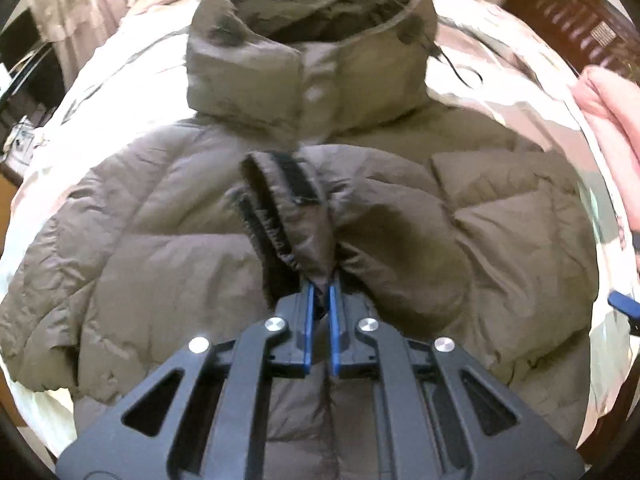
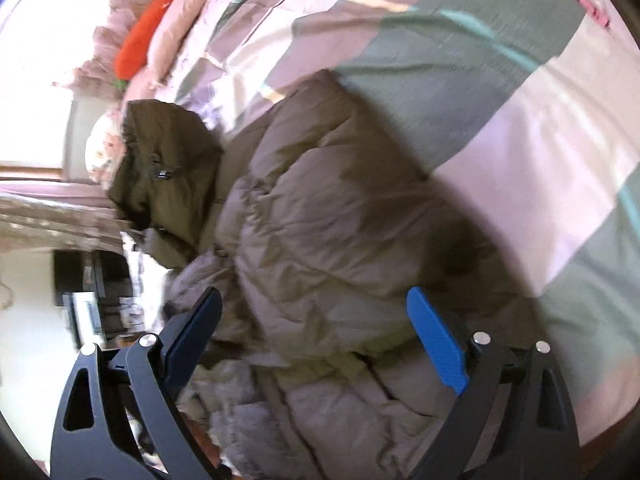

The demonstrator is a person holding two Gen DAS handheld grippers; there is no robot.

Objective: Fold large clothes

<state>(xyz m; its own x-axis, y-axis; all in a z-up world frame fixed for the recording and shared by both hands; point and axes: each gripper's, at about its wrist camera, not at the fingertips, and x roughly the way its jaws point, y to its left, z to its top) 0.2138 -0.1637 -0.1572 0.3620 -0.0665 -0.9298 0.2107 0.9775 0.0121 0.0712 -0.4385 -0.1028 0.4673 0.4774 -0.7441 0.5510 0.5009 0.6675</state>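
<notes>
A large olive-brown puffer jacket (image 1: 160,216) lies front up on the bed, hood (image 1: 312,40) at the far end. My left gripper (image 1: 321,285) is shut on the cuff of a sleeve (image 1: 288,208), held over the jacket's chest. The sleeve runs across from the right. In the right wrist view the same jacket (image 2: 320,220) lies below, hood (image 2: 160,168) to the left. My right gripper (image 2: 314,300) is open and empty, just above the jacket's side; its blue finger (image 2: 436,340) shows clearly. Its tip also shows at the left wrist view's right edge (image 1: 624,304).
The bed has a patchwork cover (image 2: 500,92) of pink, green and white blocks. A pink garment (image 1: 612,120) lies at the right. An orange pillow (image 2: 144,36) lies at the bed's head. Furniture and clutter (image 2: 92,300) stand beside the bed.
</notes>
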